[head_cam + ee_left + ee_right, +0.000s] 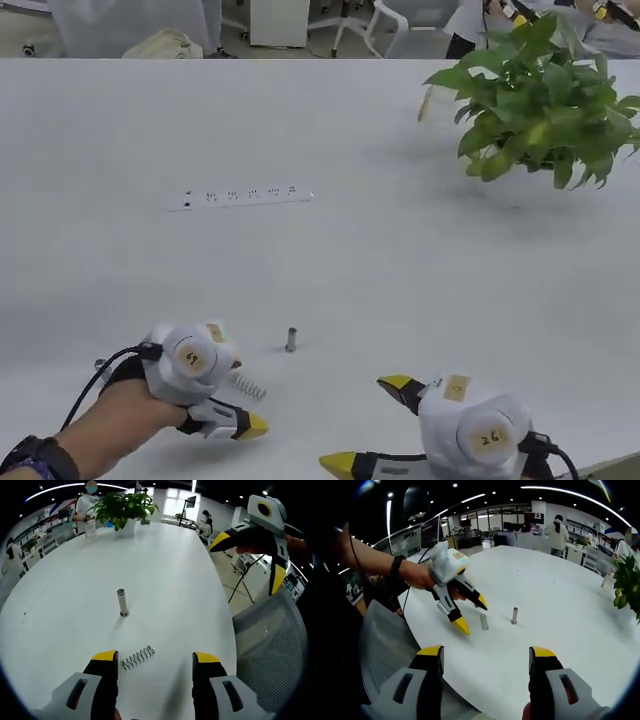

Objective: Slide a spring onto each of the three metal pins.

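One short metal pin (291, 340) stands upright on the white table (330, 260), bare, with no spring on it. A small spring (247, 385) lies flat on the table just left of and nearer than the pin. My left gripper (245, 395) is open and low over the table, its yellow-tipped jaws straddling the spring (137, 657) without touching it; the pin (121, 603) stands ahead of it. My right gripper (367, 423) is open and holds nothing, near the table's front edge to the right. From it, the pin (514, 615), spring (483, 622) and left gripper (472, 615) lie ahead.
A white power strip (240, 197) lies further back on the left. A potted green plant (540, 100) stands at the far right. A grey mesh chair (270, 640) sits off the table's near edge. People stand in the background beyond the table.
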### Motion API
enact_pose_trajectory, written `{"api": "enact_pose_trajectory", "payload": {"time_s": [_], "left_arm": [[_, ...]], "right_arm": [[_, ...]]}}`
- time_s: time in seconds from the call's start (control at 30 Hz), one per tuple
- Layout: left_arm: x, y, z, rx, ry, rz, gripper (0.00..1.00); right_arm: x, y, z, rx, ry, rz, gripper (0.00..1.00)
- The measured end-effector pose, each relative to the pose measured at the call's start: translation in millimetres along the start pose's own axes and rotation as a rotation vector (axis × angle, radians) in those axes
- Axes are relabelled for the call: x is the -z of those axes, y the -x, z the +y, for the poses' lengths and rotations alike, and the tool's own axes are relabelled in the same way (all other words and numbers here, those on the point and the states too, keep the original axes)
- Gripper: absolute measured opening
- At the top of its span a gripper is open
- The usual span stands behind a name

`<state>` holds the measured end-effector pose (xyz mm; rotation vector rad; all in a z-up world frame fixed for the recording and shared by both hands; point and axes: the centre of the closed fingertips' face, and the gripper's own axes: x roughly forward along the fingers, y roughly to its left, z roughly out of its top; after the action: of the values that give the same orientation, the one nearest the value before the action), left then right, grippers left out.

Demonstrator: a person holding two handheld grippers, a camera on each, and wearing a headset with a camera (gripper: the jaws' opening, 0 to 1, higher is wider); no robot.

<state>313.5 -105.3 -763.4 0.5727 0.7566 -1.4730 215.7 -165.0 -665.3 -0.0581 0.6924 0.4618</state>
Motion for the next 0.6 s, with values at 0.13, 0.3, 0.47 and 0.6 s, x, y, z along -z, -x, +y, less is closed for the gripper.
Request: {"api": "enact_pose_trajectory", "payload": {"time_s": [0.13, 0.3, 0.47, 0.6], "left_arm": [[3.5, -6.8, -0.1, 0.013, 0.016, 0.014, 0.54], [11.1, -11.6, -2.1, 0.023, 0.013, 0.046, 0.54], [18.2, -10.3, -6.8, 0.032, 0.007, 0.063, 0.53], [26.1, -7.5, -10.8, 0.039, 0.003, 0.068, 0.5]], "right_arm": [[-3.4, -2.1, 0.5, -0.007, 0.001, -0.003, 0.68], [-7.3, -4.6, 3.8, -0.023, 0.007, -0.009, 0.68], [-8.8, -6.3, 5.6, -0.034, 0.01, -0.007, 0.69], [-9.9, -6.9, 6.2, -0.036, 0.011, -0.009, 0.69]]}}
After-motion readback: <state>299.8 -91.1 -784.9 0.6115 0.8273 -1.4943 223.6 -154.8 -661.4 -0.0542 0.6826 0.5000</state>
